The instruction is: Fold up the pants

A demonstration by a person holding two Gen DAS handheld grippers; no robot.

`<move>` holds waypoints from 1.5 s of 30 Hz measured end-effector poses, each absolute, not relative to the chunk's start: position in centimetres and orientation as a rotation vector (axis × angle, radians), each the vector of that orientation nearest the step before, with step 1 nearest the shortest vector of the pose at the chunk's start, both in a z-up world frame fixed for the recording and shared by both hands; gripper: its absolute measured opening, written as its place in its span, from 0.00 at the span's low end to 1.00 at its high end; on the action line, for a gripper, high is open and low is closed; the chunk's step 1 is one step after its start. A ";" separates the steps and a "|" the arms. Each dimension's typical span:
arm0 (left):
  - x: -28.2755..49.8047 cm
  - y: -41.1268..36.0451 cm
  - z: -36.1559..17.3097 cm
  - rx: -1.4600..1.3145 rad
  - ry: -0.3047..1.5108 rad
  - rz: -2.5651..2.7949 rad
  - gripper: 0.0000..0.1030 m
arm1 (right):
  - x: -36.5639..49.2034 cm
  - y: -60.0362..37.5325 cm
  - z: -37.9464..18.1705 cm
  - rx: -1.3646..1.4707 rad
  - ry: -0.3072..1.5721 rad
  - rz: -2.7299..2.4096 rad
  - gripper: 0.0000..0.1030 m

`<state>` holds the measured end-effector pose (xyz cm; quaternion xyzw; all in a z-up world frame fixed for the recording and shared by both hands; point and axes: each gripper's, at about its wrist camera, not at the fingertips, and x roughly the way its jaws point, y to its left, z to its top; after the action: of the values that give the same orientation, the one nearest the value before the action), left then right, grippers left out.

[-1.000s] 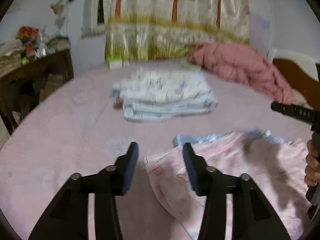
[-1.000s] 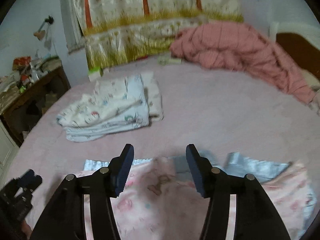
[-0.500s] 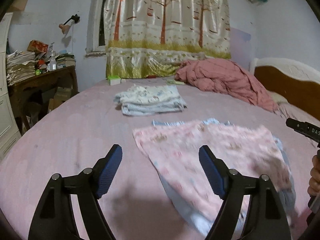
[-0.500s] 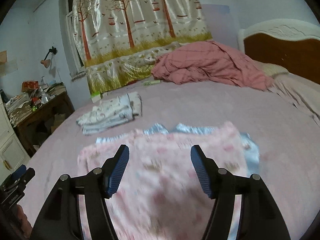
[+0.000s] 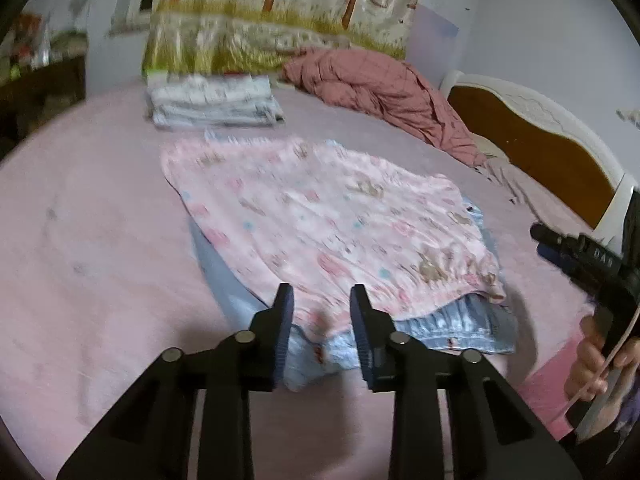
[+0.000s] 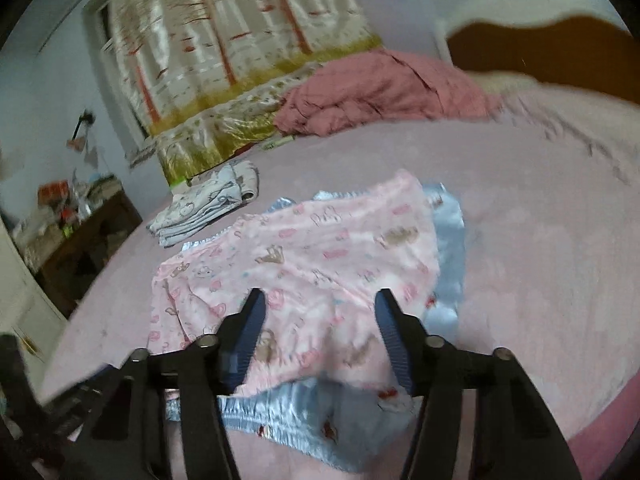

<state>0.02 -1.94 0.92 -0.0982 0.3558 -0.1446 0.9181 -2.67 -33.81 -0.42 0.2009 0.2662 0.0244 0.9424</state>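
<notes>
Your left tongs have just been closing; their jaws stand a narrow gap apart over the near edge of the pink pants, with cloth showing between them but not visibly clamped. The pants lie flat on the pink bed, on top of a pale blue garment. A folded white stack sits well beyond, near the curtain. Your right tongs have also just been narrowing, yet stay spread, hovering over the pants' near edge without pinching it.
</notes>
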 end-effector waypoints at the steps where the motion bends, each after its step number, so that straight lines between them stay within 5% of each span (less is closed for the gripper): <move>1: 0.4 -2.1 0.3 -0.230 0.756 -0.307 0.23 | -2.6 -34.2 -0.7 0.421 0.552 0.047 0.50; 5: 1.6 -2.5 -1.8 -0.274 0.842 -0.306 0.12 | -2.9 -35.5 -2.6 0.466 0.605 0.059 0.42; 14: 1.3 -2.5 -2.9 -0.261 0.862 -0.316 0.12 | -1.1 -35.6 -7.8 0.527 0.730 0.052 0.40; 22: 2.1 -2.7 -4.2 -0.255 0.903 -0.278 0.27 | 0.2 -35.5 -9.1 0.557 0.756 0.072 0.38; 24: 2.1 -3.1 -4.3 -0.227 0.896 -0.261 0.27 | 0.4 -35.4 -9.0 0.552 0.760 0.095 0.21; 25: 2.0 -3.4 -4.3 -0.207 0.889 -0.253 0.25 | 0.3 -35.3 -8.9 0.548 0.762 0.093 0.19; 27: 1.6 -3.8 -3.9 -0.173 0.864 -0.238 0.06 | 0.2 -35.1 -8.8 0.535 0.754 0.084 0.12; 29: 1.2 -3.8 -3.5 -0.156 0.836 -0.235 0.06 | -0.1 -35.1 -8.7 0.539 0.743 0.086 0.10; 45: -2.5 0.5 0.1 -0.144 0.736 -0.133 0.05 | -4.6 -29.6 -5.8 0.459 0.699 0.102 0.08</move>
<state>-2.51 0.46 0.14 -0.0704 0.3594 -0.0649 0.9283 -4.61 -29.58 -5.77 0.2225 0.3393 0.0494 0.9126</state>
